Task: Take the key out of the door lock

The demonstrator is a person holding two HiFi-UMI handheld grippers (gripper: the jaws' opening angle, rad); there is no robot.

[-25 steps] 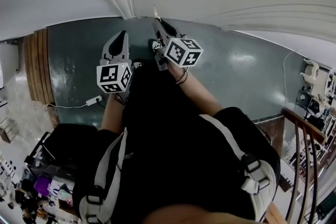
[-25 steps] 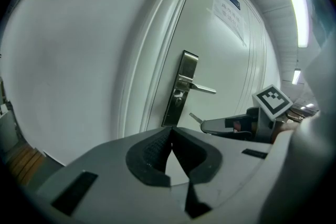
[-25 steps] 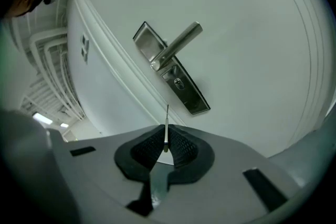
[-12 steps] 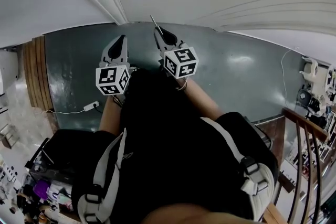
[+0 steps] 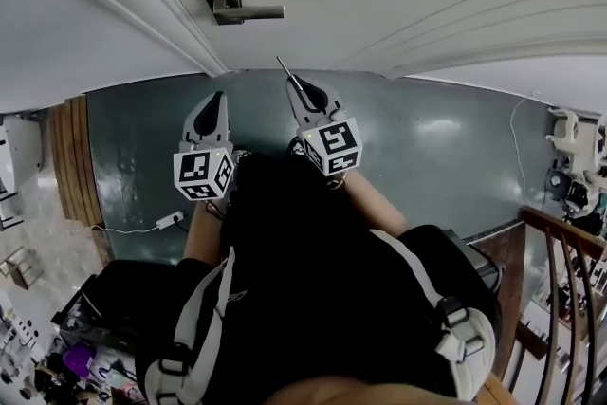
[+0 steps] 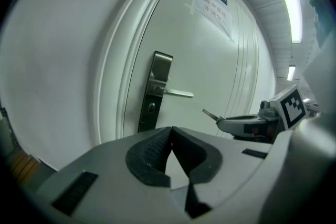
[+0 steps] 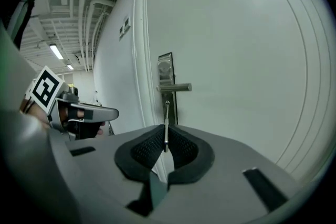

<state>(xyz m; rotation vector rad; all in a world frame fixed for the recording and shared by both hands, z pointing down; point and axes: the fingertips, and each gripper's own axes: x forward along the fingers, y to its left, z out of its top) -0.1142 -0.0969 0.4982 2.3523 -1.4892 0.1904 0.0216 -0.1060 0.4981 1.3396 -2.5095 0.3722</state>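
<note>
Right gripper view: my right gripper [image 7: 165, 135] pinches the key [image 7: 166, 119], held clear of the lock plate [image 7: 166, 75], so extraction looks done. My left gripper [image 6: 171, 134] is closed and empty.

Print on door notice [image 6: 211, 6] illegible

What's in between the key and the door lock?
Nothing. In the left gripper view, the key, pinched in the right gripper, sits clear of the lock plate, with only bare white door showing between them.
</note>
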